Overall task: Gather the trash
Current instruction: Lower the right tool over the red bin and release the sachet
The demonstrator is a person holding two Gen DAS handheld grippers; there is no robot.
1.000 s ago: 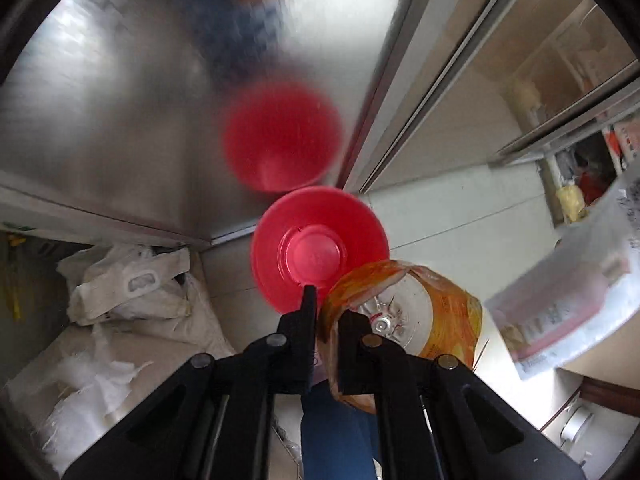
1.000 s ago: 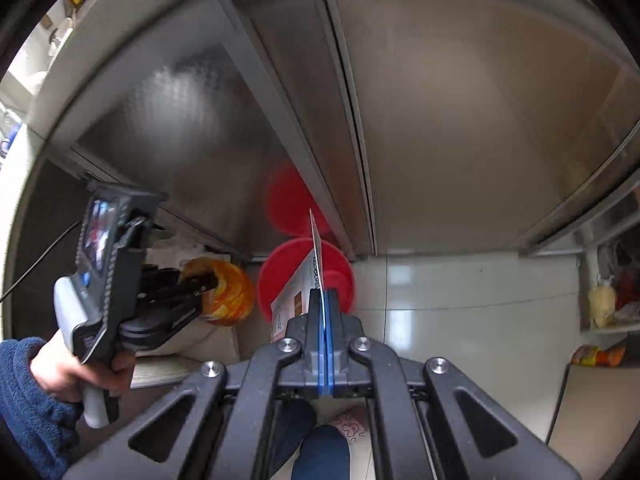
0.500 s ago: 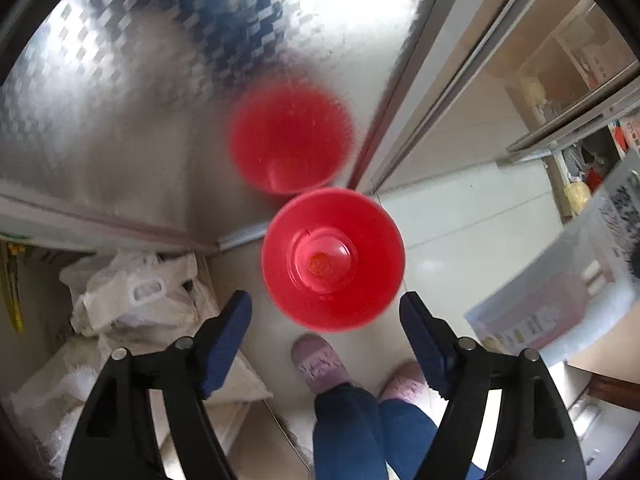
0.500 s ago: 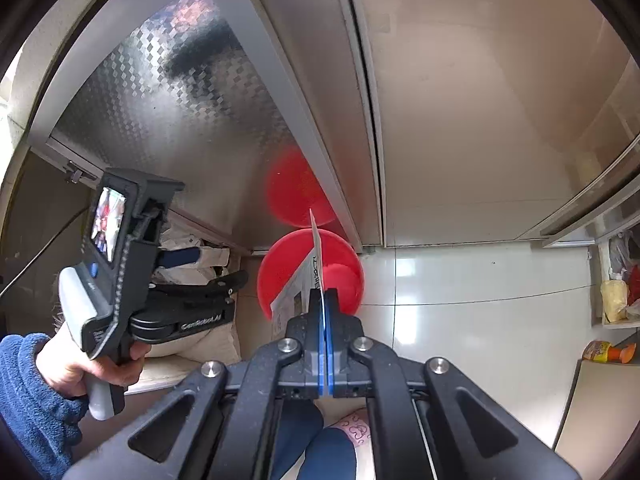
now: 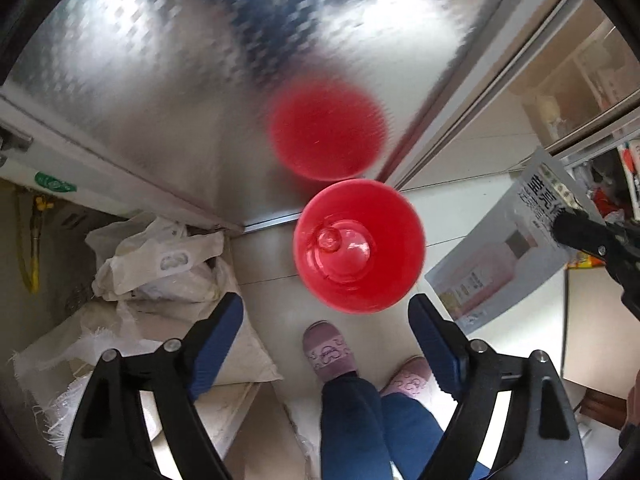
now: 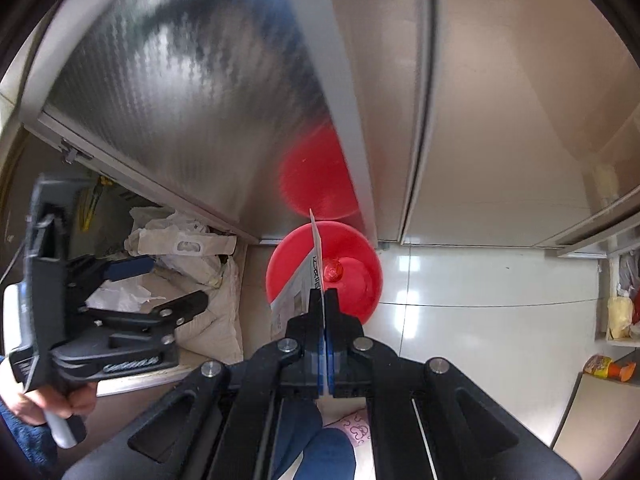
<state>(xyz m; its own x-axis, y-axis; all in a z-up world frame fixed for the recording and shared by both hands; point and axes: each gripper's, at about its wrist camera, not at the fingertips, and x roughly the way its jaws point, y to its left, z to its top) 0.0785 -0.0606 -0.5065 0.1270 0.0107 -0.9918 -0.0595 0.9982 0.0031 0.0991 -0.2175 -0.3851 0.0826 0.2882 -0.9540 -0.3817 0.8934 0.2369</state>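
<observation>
Left gripper (image 5: pixel 326 316) pointing down over the red bin (image 5: pixel 359 246), jaws opening, nothing between the blue pads (image 5: pixel 216 338). Right gripper (image 6: pixel 323 300) clamped tight on a flat printed package (image 5: pixel 508 248), held edge-on just above the bin's rim. Small crumpled item (image 5: pixel 329 238) lying inside the bin. White bags (image 5: pixel 160 260) heaped left of the bin, slippered feet (image 5: pixel 328 350) right below it.

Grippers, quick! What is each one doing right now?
Left gripper: jaws opening, nothing between them, above the red bin.
Right gripper: shut on the flat paper packet.
</observation>
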